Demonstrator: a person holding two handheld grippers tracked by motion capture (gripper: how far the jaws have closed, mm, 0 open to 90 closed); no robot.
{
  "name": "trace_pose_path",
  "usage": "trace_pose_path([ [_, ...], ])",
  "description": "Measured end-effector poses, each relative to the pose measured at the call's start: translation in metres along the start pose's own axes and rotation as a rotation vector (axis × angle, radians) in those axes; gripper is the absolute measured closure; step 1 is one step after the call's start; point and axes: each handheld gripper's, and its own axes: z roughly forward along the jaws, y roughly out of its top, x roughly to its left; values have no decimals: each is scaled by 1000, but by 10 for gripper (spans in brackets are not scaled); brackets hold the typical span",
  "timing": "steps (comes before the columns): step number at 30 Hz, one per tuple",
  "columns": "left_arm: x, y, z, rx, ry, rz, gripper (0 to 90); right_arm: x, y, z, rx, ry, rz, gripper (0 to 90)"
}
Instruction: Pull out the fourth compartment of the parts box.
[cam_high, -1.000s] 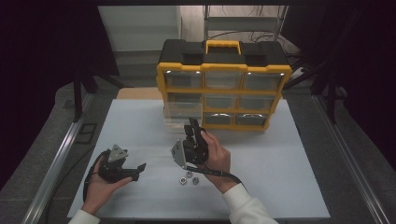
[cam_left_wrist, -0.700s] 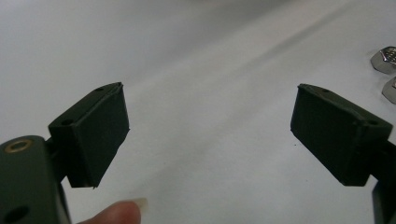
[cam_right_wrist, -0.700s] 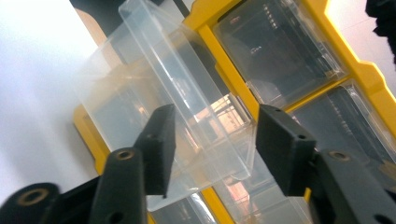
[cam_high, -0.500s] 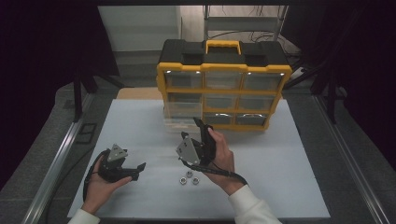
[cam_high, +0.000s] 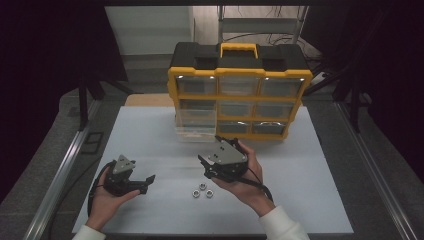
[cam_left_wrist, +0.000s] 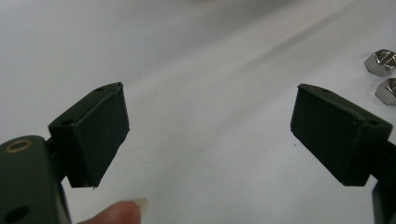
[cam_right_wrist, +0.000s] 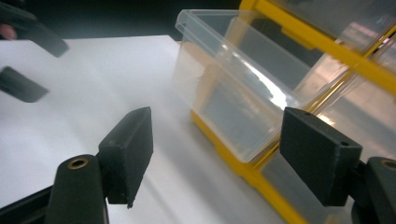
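Right tool (cam_high: 206, 167) I hold above the counter (cam_high: 150, 145), jaws just opened wide, empty, near three nuts (cam_high: 202, 190); left tool (cam_high: 147, 181) rests wide open, empty.

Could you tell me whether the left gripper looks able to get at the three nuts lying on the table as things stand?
Probably yes. The left gripper rests open and empty, its fingers pointing toward the nuts, with bare white table between them. The right gripper is above and behind the nuts, not in the path.

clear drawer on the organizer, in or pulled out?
Pulled out. The clear drawer juts from the yellow organizer over the table; its neighbours sit flush.
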Motion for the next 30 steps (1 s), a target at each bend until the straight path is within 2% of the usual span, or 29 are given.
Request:
trace_pose_path([
  [5,-2,1,-1,-6,-9,-2,123,-3,-5,-3,24,93,75,276],
  [6,-2,1,-1,-11,-12,-3,122,-4,-7,-4,29,119,105,276],
  [10,-4,0,-3,-17,-21,-5,122,-10,-14,-5,53,179,171,271],
  [19,-5,0,-5,-17,-11,-2,123,-23,-34,-5,125,246,255,242],
  [22,-5,-1,-6,-16,-6,-1,123,-25,-35,-4,131,260,275,244],
  [30,-6,0,-9,-21,3,-8,124,-20,-33,-1,177,295,263,248],
])
